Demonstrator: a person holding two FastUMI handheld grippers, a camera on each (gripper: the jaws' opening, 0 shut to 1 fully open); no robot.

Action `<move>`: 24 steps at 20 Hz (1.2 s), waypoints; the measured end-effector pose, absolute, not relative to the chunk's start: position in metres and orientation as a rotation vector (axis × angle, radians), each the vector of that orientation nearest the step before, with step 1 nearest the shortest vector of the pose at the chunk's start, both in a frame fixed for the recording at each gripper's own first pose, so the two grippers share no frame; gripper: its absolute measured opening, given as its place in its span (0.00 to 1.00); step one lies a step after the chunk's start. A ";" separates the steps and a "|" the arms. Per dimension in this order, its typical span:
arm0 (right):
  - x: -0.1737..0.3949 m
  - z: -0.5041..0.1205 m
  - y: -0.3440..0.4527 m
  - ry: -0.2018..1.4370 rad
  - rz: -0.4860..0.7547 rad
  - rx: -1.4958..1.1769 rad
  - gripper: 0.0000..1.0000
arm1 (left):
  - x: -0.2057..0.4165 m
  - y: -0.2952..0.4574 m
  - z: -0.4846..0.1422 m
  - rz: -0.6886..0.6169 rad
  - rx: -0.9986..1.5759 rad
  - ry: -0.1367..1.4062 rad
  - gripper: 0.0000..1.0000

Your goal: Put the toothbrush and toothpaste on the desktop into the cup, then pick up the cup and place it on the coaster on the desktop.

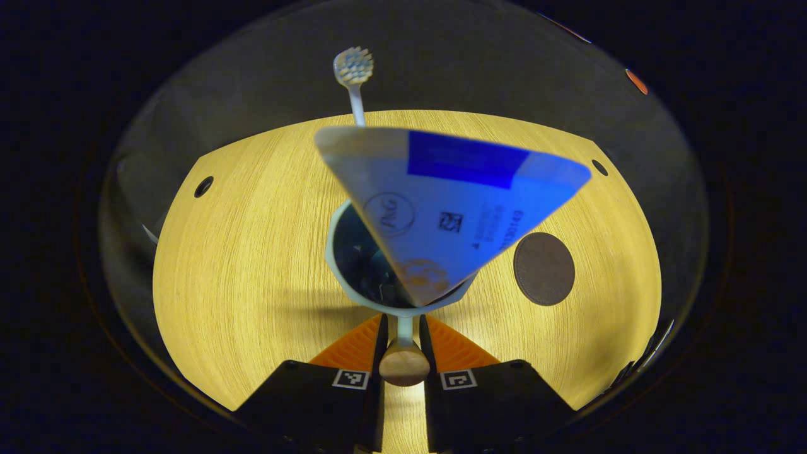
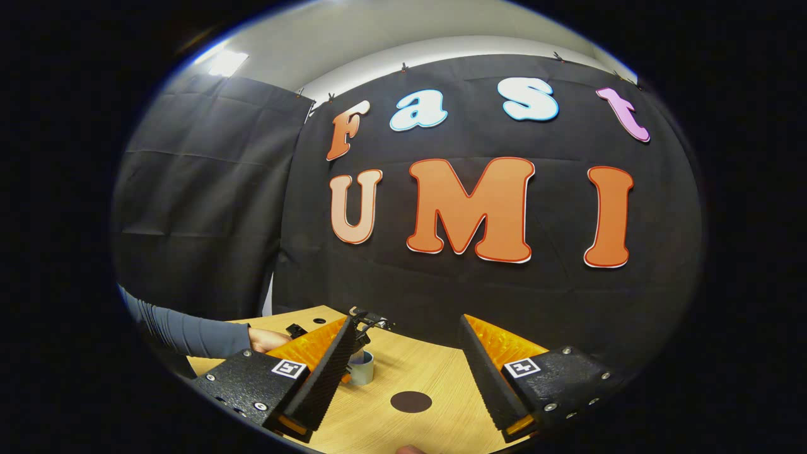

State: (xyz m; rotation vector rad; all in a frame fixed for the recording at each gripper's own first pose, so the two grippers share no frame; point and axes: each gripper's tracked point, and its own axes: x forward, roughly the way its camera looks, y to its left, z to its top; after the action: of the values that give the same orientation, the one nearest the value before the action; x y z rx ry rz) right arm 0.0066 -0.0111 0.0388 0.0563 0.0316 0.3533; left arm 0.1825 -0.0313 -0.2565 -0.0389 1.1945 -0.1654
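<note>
Left tongs [image 1: 403, 343] pinching wooden handle knob [image 1: 404, 364] of pale blue cup [image 1: 353, 277], ready for lifting; white-blue toothpaste tube [image 1: 454, 202] and white toothbrush [image 1: 354, 69] standing inside. Round dark coaster [image 1: 543, 268] lying just beside on light wood surface [image 1: 252, 265]. Right tongs [image 2: 403, 372] hovering spread, idle.

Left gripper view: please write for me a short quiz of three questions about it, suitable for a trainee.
1. True or false: the toothpaste and the toothbrush already stand in the cup.
2. The jaws of the left gripper are closed on: A) the cup's handle, B) the toothbrush, C) nothing.
3. Fill in: the coaster beside the cup carries ____.
Key: 1 true; 2 A; 3 nothing.
</note>
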 end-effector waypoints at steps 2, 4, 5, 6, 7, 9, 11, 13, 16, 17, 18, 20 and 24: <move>0.007 0.035 -0.013 0.037 0.348 0.067 0.98 | 0.203 -0.041 -0.250 -0.165 -0.043 1.183 0.25; 0.009 0.032 -0.014 0.044 0.344 0.076 0.98 | 0.227 -0.052 -0.241 -0.164 -0.046 1.166 0.25; 0.010 0.030 -0.015 0.046 0.340 0.079 0.98 | 0.241 -0.057 -0.238 -0.166 -0.043 1.152 0.25; 0.010 0.029 -0.017 0.048 0.335 0.084 0.98 | 0.253 -0.062 -0.235 -0.162 -0.050 1.152 0.24; 0.010 0.027 -0.018 0.050 0.332 0.090 0.98 | 0.268 -0.068 -0.232 -0.161 -0.054 1.143 0.24; 0.011 0.026 -0.018 0.053 0.331 0.106 0.98 | 0.298 -0.080 -0.225 -0.158 -0.067 1.129 0.25; 0.011 0.025 -0.020 0.055 0.328 0.116 0.98 | 0.330 -0.092 -0.217 -0.158 -0.079 1.114 0.25; 0.014 0.024 -0.022 0.055 0.321 0.119 0.98 | 0.282 -0.091 -0.165 -0.154 -0.075 1.092 0.25; 0.015 0.023 -0.023 0.057 0.313 0.123 0.98 | 0.308 -0.090 -0.141 -0.168 -0.062 1.070 0.24; 0.015 0.023 -0.024 0.055 0.306 0.121 0.98 | 0.311 -0.100 -0.132 -0.173 -0.056 1.061 0.25; 0.016 0.023 -0.025 0.053 0.299 0.115 0.98 | 0.309 -0.103 -0.109 -0.177 -0.050 1.050 0.25; 0.014 0.024 -0.028 0.047 0.285 0.098 0.98 | 0.313 -0.116 -0.082 -0.191 -0.034 1.031 0.24; 0.011 0.027 -0.033 0.026 0.264 0.074 0.98 | 0.327 -0.131 -0.075 -0.234 -0.021 1.011 0.25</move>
State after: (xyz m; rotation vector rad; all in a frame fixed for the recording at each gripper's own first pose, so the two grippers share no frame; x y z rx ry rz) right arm 0.0109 -0.0333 0.0274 0.0744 0.0261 0.2643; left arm 0.3271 -0.1312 -0.0748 -0.0205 1.0110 -0.2336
